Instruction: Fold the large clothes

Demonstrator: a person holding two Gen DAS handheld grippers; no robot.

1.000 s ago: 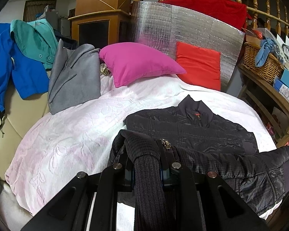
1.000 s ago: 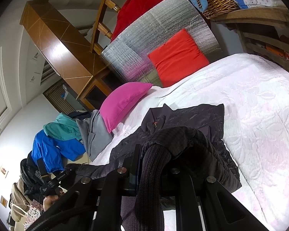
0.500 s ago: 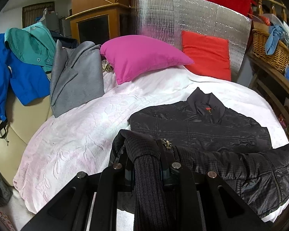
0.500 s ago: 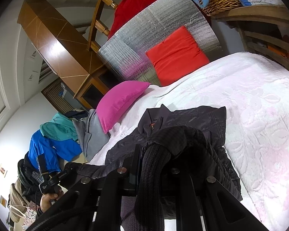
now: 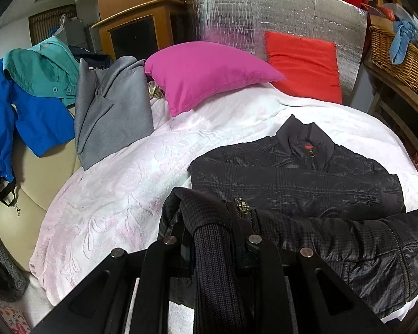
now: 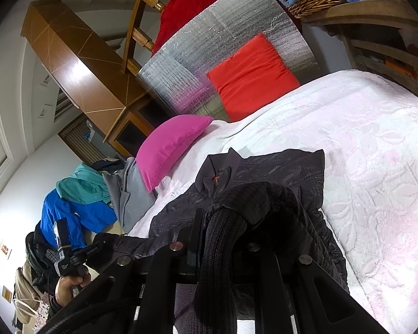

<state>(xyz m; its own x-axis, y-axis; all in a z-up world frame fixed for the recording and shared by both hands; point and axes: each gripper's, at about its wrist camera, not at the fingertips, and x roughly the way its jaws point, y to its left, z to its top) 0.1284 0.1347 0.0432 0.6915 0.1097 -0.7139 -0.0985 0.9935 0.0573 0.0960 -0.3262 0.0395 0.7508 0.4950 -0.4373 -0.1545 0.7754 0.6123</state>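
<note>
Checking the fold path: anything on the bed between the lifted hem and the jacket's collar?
Nothing visible. Both the left tool and the right tool grip the black jacket; only its own body lies ahead, pink pillow beyond the collar.

No legible text, seemingly.

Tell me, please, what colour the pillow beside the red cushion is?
The pillow is magenta pink, plain, no pattern; the left wrist view shows it best.
</note>
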